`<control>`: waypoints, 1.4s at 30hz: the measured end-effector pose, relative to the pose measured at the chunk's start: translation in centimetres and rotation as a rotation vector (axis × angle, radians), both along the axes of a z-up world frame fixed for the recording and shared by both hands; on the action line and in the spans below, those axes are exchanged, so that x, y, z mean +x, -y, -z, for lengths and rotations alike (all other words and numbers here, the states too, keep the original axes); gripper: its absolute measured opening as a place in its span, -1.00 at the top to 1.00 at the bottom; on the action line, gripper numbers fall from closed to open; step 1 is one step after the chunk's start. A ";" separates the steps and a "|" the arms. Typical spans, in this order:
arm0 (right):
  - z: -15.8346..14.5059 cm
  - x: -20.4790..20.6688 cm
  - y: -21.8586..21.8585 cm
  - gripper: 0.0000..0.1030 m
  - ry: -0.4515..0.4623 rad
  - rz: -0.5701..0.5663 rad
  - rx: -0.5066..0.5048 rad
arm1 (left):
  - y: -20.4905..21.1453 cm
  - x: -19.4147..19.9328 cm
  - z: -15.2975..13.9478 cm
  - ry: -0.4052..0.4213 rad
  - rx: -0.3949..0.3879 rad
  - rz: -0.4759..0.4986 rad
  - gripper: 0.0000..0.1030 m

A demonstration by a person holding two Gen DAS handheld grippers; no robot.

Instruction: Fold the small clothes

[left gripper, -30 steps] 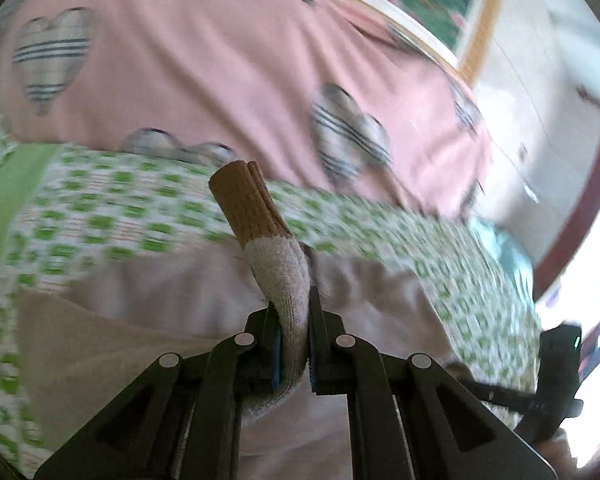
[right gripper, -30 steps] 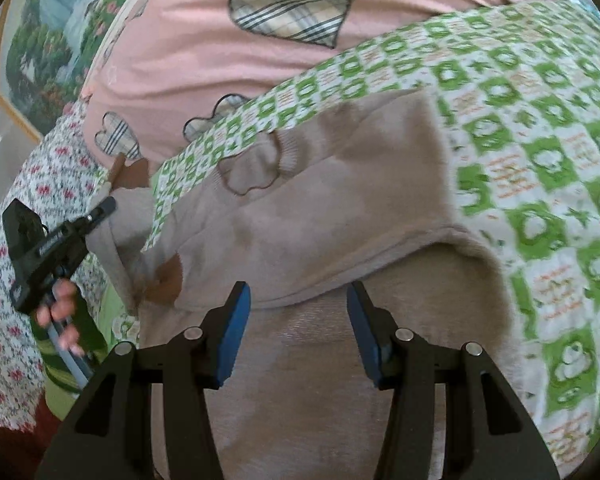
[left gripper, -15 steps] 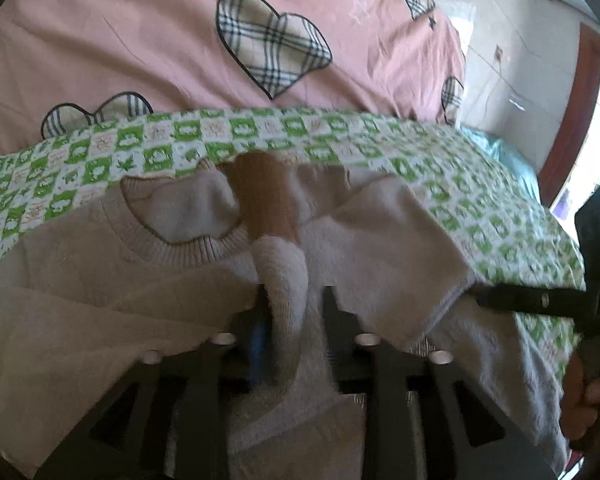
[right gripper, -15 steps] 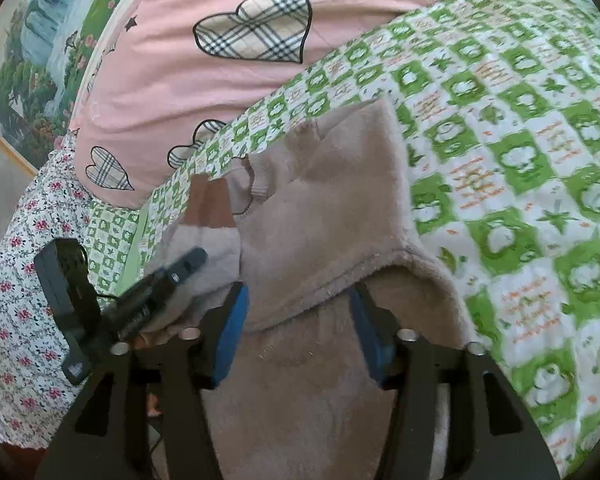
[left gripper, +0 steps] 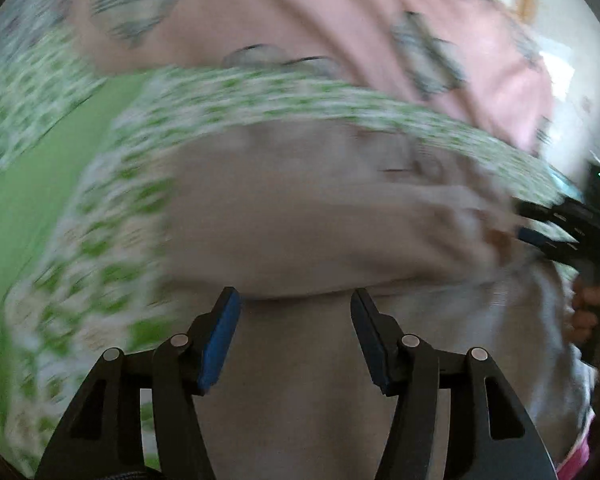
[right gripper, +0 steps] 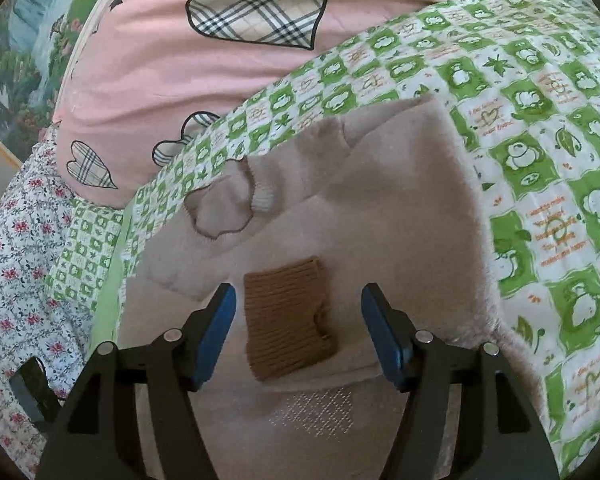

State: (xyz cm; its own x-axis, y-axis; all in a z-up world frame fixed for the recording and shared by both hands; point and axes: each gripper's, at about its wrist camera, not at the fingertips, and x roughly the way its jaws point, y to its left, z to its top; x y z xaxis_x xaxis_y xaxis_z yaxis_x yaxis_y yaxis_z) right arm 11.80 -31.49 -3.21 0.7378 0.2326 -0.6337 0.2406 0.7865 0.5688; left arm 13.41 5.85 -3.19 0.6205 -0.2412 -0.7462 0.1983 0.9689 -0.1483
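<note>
Beige sweater (right gripper: 400, 208) lies on bed (right gripper: 560, 128), both sleeves folded in across chest, brown cuff (right gripper: 288, 316) flat on top. Left gripper (left gripper: 296, 340) jaws wide, empty, above sweater; view blurred. Right gripper (right gripper: 298, 332) jaws wide, straddling cuff, not gripping. Sleeve folds look done; body fold, hem toward collar, remains.

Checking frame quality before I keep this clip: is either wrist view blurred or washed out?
Left wrist view: heavy motion blur smears the beige sweater and green checked sheet; only the left tool stays sharp; the upper right corner is blown out. Right wrist view: sharp and evenly lit, brown ribbed cuff crisp between the right tool fingers, usual fisheye bending at the edges.
</note>
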 end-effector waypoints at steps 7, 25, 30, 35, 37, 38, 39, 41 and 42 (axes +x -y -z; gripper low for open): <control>1.0 2.0 -2.3 0.20 -0.066 -0.122 -0.031 | -4.0 3.7 2.6 -0.097 -0.012 -0.104 -0.13; -0.7 -0.9 3.1 0.90 0.004 0.020 -0.103 | -3.8 5.0 2.7 -0.065 -0.001 -0.239 0.44; -2.8 -1.4 2.5 0.90 0.094 0.020 -0.183 | -4.1 5.0 2.8 -0.067 -0.024 -0.248 0.44; 0.5 0.5 2.5 0.87 -0.068 -0.002 -0.223 | -4.7 5.1 3.2 -0.088 -0.053 -0.246 0.44; 1.1 0.1 3.0 0.84 -0.088 0.005 -0.194 | -4.7 4.9 3.2 -0.103 -0.045 -0.232 0.44; 1.1 -0.3 3.1 0.79 -0.084 0.014 -0.178 | -4.8 4.7 3.0 -0.107 -0.049 -0.224 0.43; 0.7 -1.0 3.2 0.75 -0.078 0.024 -0.166 | -5.0 4.2 2.7 -0.109 -0.058 -0.211 0.42; -0.4 -2.9 3.2 0.42 -0.048 0.021 -0.142 | -5.3 2.9 2.0 -0.109 -0.068 -0.179 0.43; -0.9 -3.6 3.1 0.30 -0.034 0.015 -0.135 | -5.6 1.9 1.5 -0.105 -0.070 -0.160 0.42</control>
